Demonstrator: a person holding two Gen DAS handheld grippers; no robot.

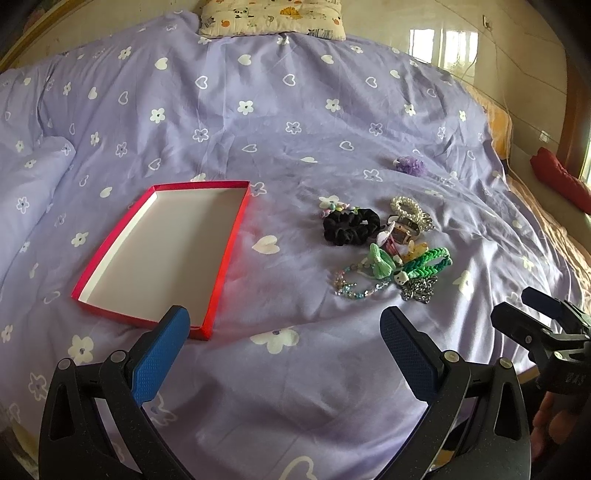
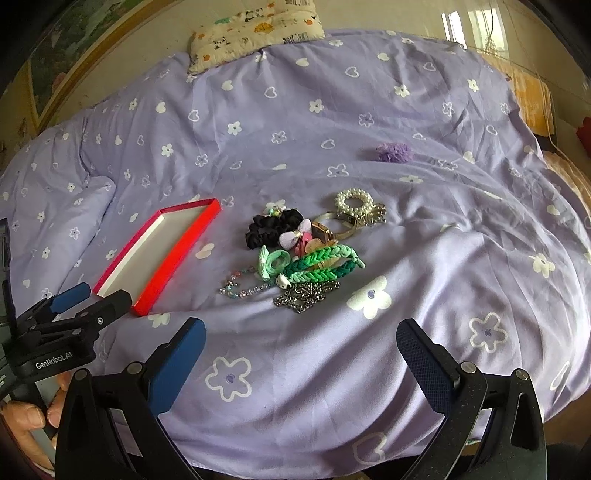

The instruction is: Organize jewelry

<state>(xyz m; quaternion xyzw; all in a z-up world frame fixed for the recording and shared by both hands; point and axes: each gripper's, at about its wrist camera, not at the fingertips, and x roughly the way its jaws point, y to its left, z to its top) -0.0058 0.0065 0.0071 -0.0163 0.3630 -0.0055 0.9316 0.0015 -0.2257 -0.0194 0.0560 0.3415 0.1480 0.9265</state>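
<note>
A shallow red box with a white inside lies empty on the purple bedspread, left of a heap of jewelry. The heap holds a black scrunchie, a pearl bracelet, a gold watch, a green braided band, a beaded bracelet and a metal chain. A purple scrunchie lies apart, farther back. My left gripper is open near the box's front corner. My right gripper is open in front of the heap, holding nothing.
A patterned pillow lies at the head of the bed. A folded purple pillow sits at the left. A red cloth lies beyond the bed's right edge. A hand holds the left gripper's handle.
</note>
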